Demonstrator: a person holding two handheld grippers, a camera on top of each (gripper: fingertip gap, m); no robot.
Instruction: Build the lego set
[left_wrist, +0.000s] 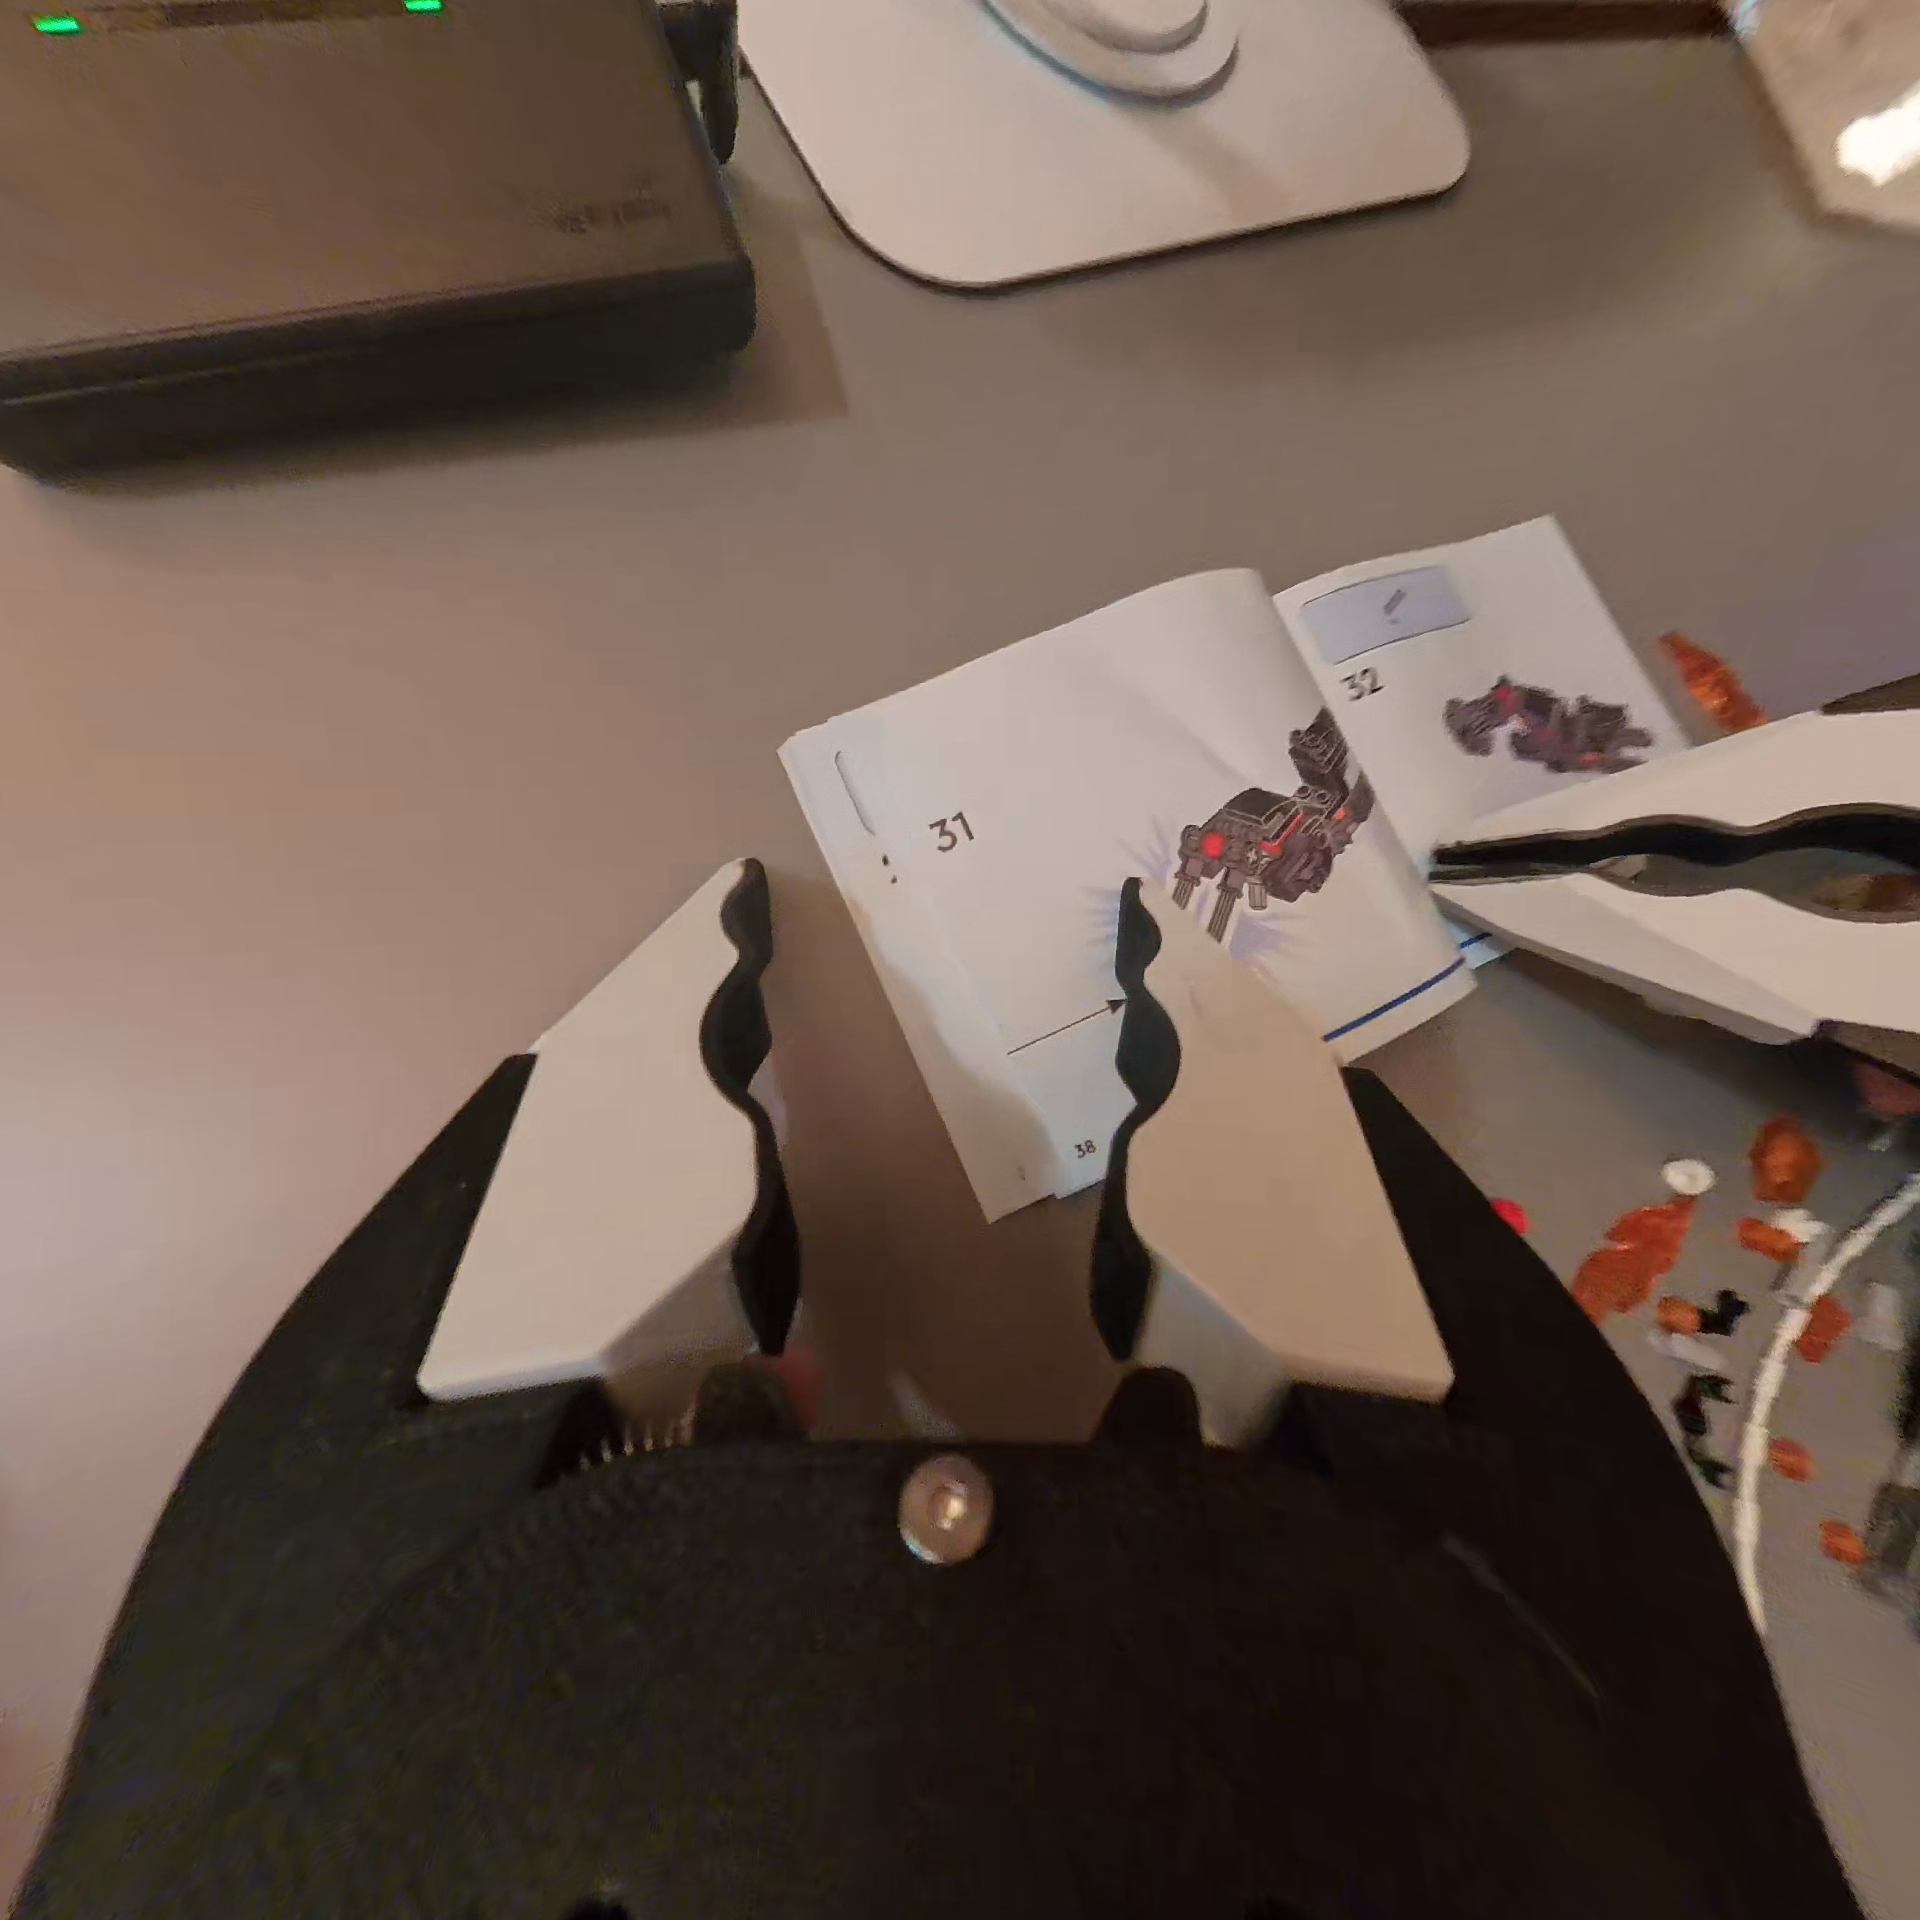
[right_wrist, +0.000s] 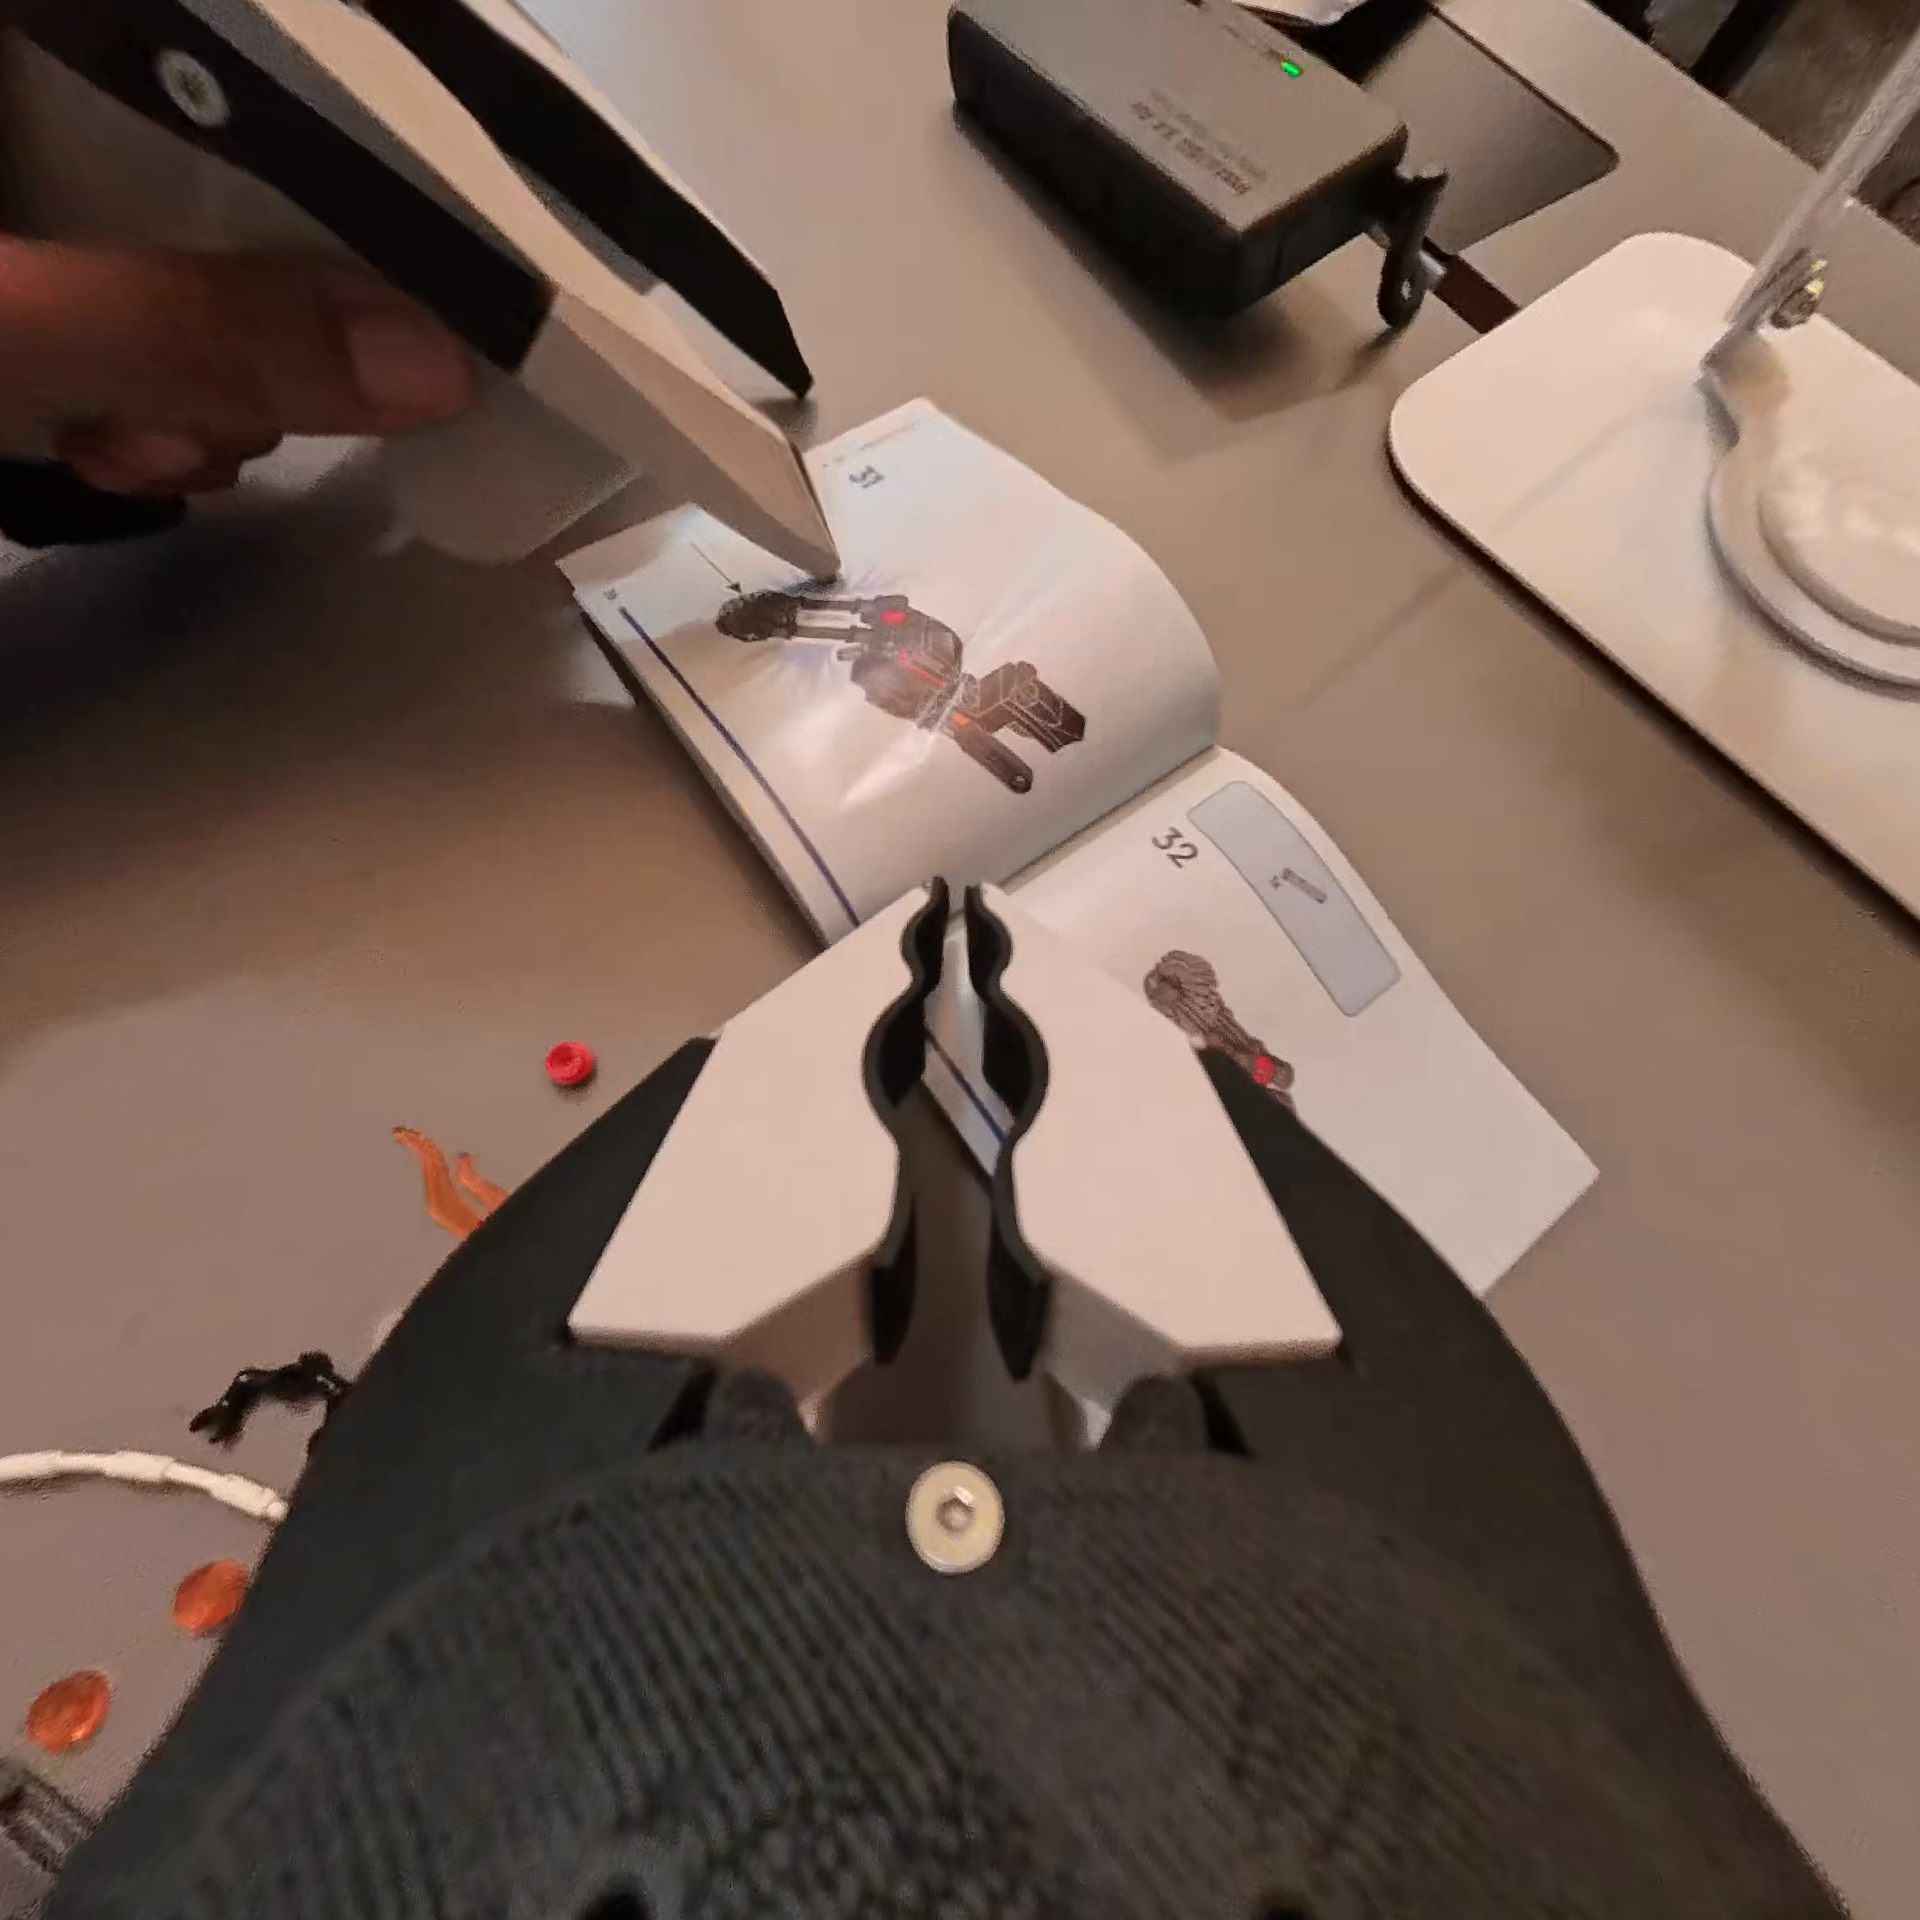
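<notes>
A small white paper instruction booklet (left_wrist: 1122, 831) lies open on the smooth grey bench (left_wrist: 416, 727), showing printed pictures of a dark model.

The left tool (left_wrist: 940, 883), white-fingered with wavy black pads on a black body, hovers with its jaws spread wide and holding nothing. One fingertip (right_wrist: 821, 551) presses down on the booklet's curling left page, the other fingertip is off its edge.

The right tool (right_wrist: 954, 896), of the same make, points at the booklet's near edge by the centre fold. Its jaws are almost closed, with only a thin gap; whether they pinch the page I cannot tell.

Loose translucent orange and black lego pieces (left_wrist: 1704, 1278) are scattered on the bench to the right of the left tool. Beyond the booklet sit a flat dark grey box (left_wrist: 343, 229) and a white rounded stand base (left_wrist: 1122, 135).
</notes>
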